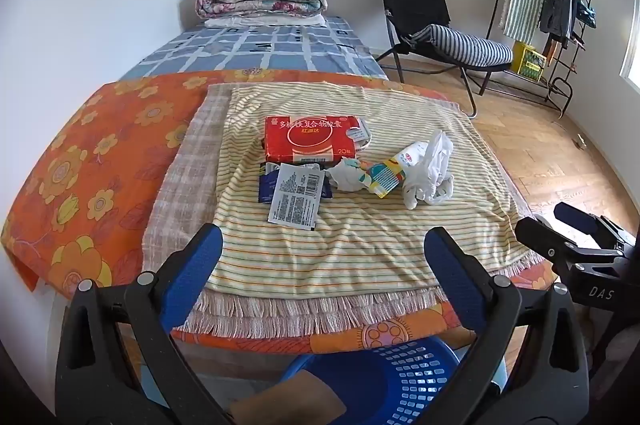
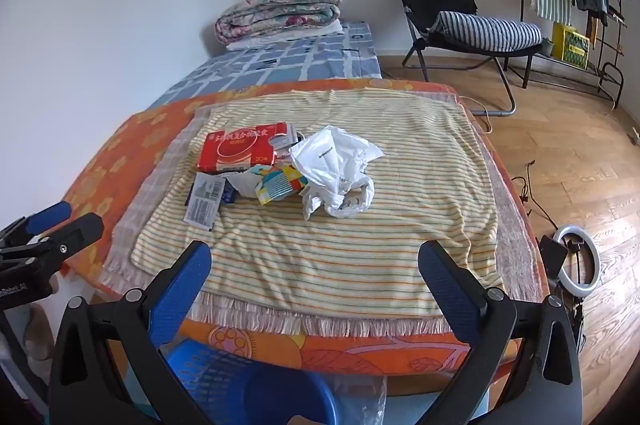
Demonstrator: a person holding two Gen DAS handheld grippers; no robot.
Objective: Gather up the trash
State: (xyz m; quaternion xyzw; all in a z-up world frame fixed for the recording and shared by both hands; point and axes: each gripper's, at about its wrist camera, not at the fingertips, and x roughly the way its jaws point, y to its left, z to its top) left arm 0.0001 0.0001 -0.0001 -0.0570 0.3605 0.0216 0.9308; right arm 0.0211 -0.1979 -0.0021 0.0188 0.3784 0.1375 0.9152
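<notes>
1. Left gripper (image 1: 322,245): jaws spread wide, released, nothing between the blue pads. It hangs over the near edge of the striped towel (image 1: 360,249), well apart from the trash.
2. Right gripper (image 2: 314,257): jaws spread wide, released, empty. It hangs over the same near edge.
3. Trash location: all pieces lie clustered on the far half of the striped towel, left of centre in the right wrist view.
4. Red box (image 1: 310,141): lies flat, farthest of the pile. White Chinese characters run along its top; "20" is readable at the lower right corner. Smaller print is too blurred to read.
5. Grey sachet (image 1: 297,197): lies nearest, partly covering a dark blue packet (image 1: 267,185). A barcode shows; the text block is unreadable.
6. Colourful carton (image 1: 382,179): crushed, touching a crumpled tissue (image 1: 346,179) on its left.
7. White plastic bag (image 2: 336,169): crumpled, hides the right end of the pile in the right wrist view.
8. Blue basket (image 1: 404,381): below the near bed edge, cut off by the gripper arms.
9. The right gripper's body shows the letters "DAS" in the left wrist view.
</notes>
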